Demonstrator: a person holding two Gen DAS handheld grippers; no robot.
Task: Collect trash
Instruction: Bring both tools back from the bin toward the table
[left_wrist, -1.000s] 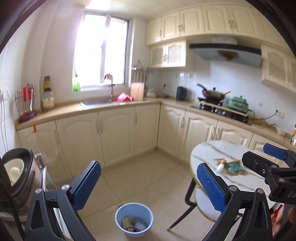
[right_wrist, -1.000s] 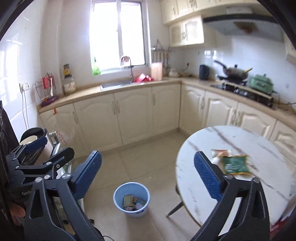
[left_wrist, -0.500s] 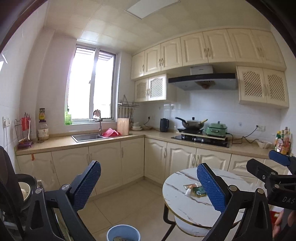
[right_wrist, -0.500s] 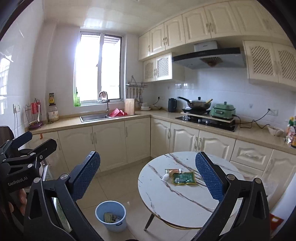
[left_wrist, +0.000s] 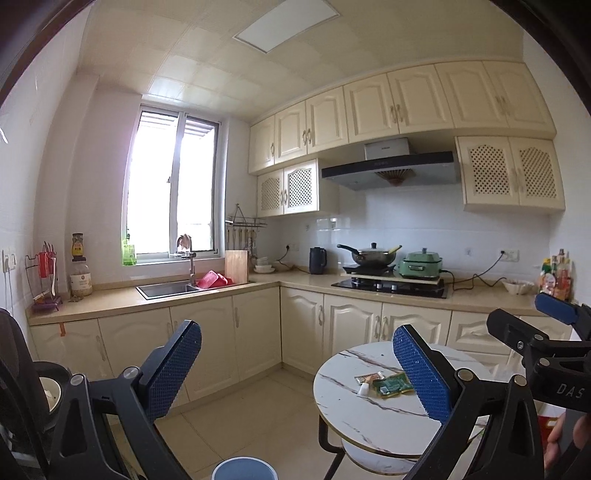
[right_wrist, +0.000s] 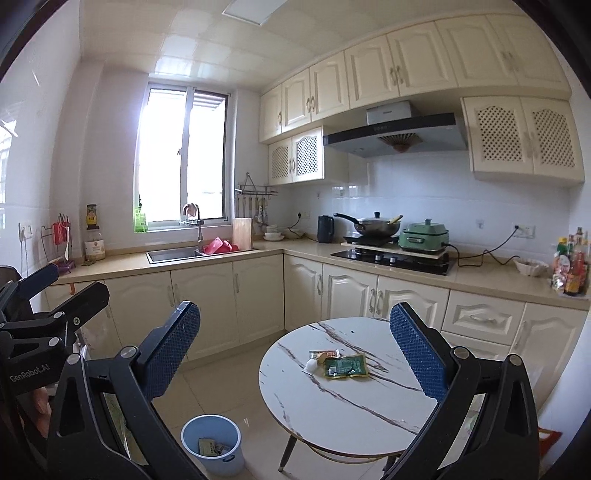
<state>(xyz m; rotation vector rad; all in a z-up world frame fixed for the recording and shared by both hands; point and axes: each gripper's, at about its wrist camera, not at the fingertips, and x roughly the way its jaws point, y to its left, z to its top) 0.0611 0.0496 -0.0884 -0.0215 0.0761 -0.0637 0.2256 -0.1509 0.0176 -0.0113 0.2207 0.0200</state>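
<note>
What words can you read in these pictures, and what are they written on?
"GenRobot.AI": on the left gripper, seen from the right wrist.
"DAS", cut off at the edge: on the right gripper, seen from the left wrist.
Green packet, bottle and jar labels, range hood badge: too small to read.

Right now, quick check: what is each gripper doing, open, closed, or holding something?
Left gripper: open, holding nothing.
Right gripper: open, holding nothing; the trash is on the round table.
</note>
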